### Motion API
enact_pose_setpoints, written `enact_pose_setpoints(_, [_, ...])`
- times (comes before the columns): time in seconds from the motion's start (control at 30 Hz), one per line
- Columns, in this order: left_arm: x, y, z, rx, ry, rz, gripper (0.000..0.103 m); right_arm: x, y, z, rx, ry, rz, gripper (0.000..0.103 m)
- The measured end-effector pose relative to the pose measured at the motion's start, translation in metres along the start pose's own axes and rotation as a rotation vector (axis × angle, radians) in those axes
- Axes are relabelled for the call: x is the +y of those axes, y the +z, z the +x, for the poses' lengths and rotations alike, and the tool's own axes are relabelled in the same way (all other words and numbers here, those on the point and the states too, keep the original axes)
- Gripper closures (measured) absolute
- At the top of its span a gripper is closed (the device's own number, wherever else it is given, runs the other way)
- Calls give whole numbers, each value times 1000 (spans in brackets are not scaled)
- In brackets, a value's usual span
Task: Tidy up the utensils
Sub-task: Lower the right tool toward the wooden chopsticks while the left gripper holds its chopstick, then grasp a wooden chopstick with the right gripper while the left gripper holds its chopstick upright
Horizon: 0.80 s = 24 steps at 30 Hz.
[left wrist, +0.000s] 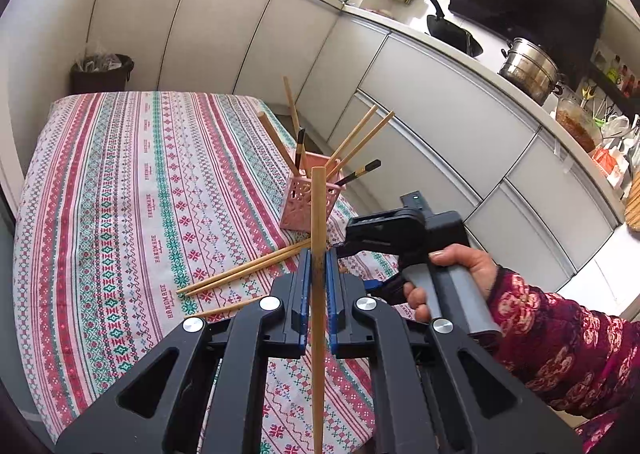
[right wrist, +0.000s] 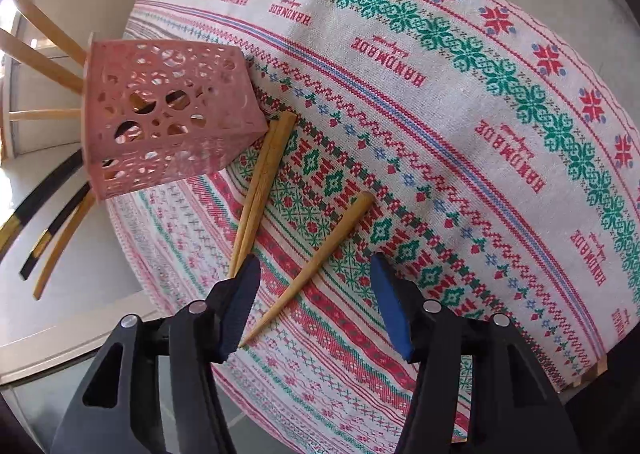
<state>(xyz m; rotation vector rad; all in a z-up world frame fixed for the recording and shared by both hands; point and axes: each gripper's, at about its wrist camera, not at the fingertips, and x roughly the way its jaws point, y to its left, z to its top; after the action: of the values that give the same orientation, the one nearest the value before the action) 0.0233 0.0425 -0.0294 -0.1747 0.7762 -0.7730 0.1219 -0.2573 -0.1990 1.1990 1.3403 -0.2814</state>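
My left gripper (left wrist: 319, 282) is shut on a pale wooden chopstick (left wrist: 318, 214) that stands upright between its blue pads. Beyond it a pink perforated holder (left wrist: 308, 202) stands near the table's right edge with several chopsticks fanning out of it. Loose chopsticks (left wrist: 244, 274) lie on the patterned tablecloth (left wrist: 120, 194). In the right wrist view my right gripper (right wrist: 314, 266) is open and straddles a single tapered chopstick (right wrist: 320, 254) that lies on the cloth; the pads do not touch it. A pair of chopsticks (right wrist: 264, 182) lies beside the holder (right wrist: 168, 114).
A person's hand (left wrist: 460, 274) in a red patterned sleeve holds the right gripper's handle just right of my left gripper. White cabinets (left wrist: 440, 114) run along behind the table, with a wok (left wrist: 452, 34) and a steel pot (left wrist: 528, 70) on the counter. A dark bin (left wrist: 102, 74) stands at the far left.
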Motion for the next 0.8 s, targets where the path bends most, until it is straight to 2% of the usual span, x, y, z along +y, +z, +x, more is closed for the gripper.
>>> enact_pose_setpoints(0.07, [0, 1, -10, -25, 4, -4, 97, 20, 1, 3, -44, -98, -47, 52])
enact_pose_setpoints(0.17, [-3, 2, -25, -63, -11, -3, 97, 58, -8, 18, -49, -319, -245, 53])
enact_pose_setpoints(0.23, [-3, 4, -31, -85, -22, -8, 97, 75, -18, 27, -53, -459, -357, 64])
enact_pose_setpoints(0.27, [-3, 5, -33, -91, -22, -9, 97, 78, -22, 29, -61, -480, -375, 64])
enact_pose_setpoints(0.37, [0, 6, -36, -106, -31, -14, 97, 73, -33, 26, -86, -469, -400, 72])
enact_pose_setpoints(0.43, [-2, 5, -39, -110, -34, -7, 97, 56, -52, 20, -106, -499, -447, 88])
enact_pose_setpoints(0.5, [-2, 5, -39, -111, -34, -6, 97, 39, -63, 12, -123, -476, -447, 96])
enact_pose_setpoints(0.7, [-11, 3, -36, -105, -50, 11, 97, -3, -81, -9, -168, -390, -452, 95])
enact_pose_setpoints(0.8, [-15, 1, -34, -100, -47, 20, 97, -21, -89, -22, -156, -429, -486, 95])
